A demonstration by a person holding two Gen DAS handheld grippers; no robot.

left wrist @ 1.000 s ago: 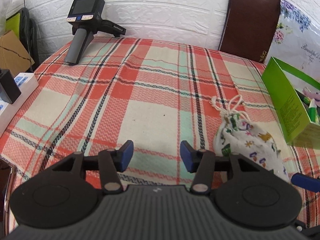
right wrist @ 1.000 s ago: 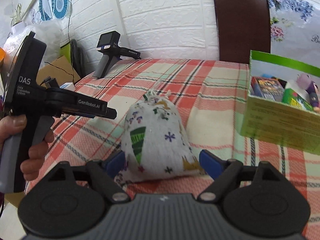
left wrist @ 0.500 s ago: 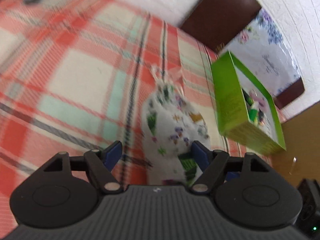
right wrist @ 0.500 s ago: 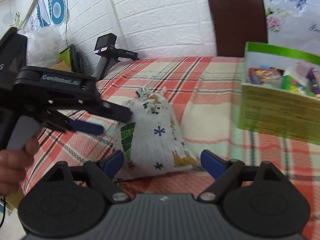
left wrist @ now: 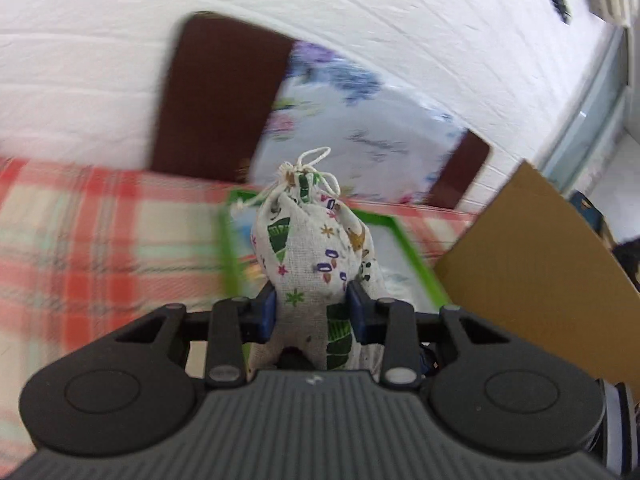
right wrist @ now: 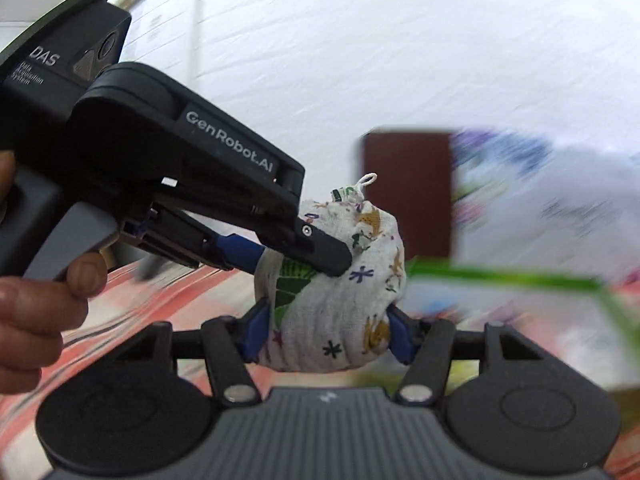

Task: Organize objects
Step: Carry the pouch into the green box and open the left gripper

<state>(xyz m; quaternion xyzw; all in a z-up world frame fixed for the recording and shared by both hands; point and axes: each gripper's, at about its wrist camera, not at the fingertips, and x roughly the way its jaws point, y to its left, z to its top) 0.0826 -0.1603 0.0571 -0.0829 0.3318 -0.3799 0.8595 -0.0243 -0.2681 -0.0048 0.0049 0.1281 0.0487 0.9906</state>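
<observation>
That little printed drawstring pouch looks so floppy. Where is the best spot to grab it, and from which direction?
Grip the stuffed belly of the drawstring pouch, pinching its two sides from below the tied neck. The body is plump and soft, so pads sink in, whereas the cord loops on top are thin and slack. Both the left gripper and right gripper squeeze it there now.

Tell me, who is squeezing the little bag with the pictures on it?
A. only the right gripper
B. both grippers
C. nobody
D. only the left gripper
B: the left gripper and the right gripper each have blue pads pressed into the little bag.
</observation>
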